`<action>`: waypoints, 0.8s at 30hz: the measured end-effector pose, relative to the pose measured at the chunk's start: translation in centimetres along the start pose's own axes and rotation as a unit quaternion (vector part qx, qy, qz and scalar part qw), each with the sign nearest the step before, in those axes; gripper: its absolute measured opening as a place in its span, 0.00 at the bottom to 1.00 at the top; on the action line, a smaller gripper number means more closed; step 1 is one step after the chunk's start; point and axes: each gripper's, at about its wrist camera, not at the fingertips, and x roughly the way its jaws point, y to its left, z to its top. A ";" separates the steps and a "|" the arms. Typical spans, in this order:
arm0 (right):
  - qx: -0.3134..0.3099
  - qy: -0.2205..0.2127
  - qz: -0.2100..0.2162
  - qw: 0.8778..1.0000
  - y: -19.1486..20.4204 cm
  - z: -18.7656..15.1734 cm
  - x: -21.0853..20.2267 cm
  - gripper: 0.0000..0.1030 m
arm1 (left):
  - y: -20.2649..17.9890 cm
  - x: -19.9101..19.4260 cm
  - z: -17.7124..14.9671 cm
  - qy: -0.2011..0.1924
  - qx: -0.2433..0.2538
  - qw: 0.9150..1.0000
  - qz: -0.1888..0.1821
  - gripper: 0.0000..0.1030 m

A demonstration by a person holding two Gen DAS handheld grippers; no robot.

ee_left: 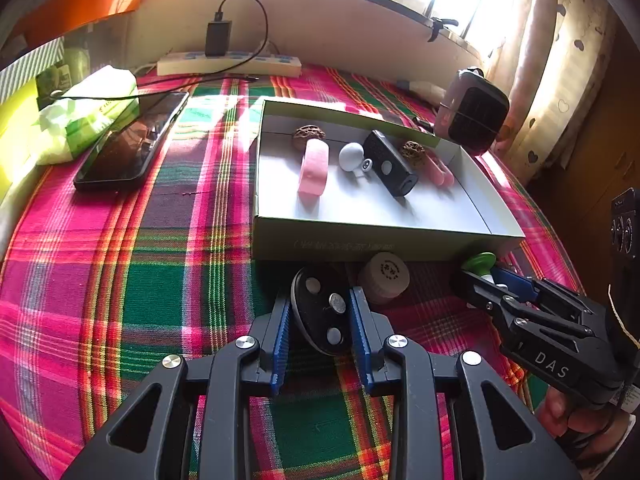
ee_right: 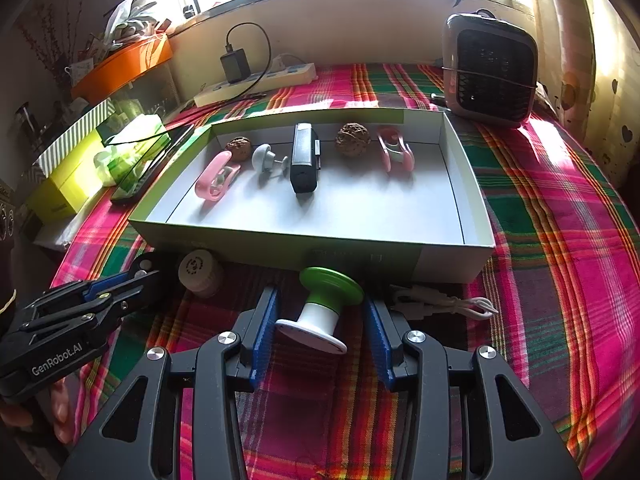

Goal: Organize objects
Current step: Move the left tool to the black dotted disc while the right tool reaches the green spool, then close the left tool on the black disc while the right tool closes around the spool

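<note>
Left gripper (ee_left: 320,320) clamped on black oval gadget (ee_left: 322,312); right gripper (ee_right: 320,316) clamped on green-capped spool (ee_right: 322,308). Both on the plaid table (ee_right: 560,220) just in front of the box (ee_right: 320,246). Box holds two pink clips, two walnuts, grey knob (ee_right: 262,156), black device (ee_right: 304,160). Beige cap (ee_right: 200,272) outside.

The left gripper's fingers (ee_right: 120,284) are hiding most of the black oval device (ee_right: 146,266) in the right wrist view; the box's near wall (ee_left: 360,244) is bearing print too faint to read; the hand (ee_left: 568,416) is running off the edge.
</note>
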 end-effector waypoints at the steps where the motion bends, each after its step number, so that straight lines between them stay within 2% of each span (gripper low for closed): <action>1: 0.001 0.000 0.000 1.000 0.0 0.0 0.0 0.42 | 0.0 0.0 0.0 0.000 0.000 1.000 0.001 0.25; 24: -0.003 -0.004 0.005 1.000 0.1 -0.1 -0.4 0.42 | -0.4 -0.4 -0.1 -0.006 0.016 1.000 0.009 0.24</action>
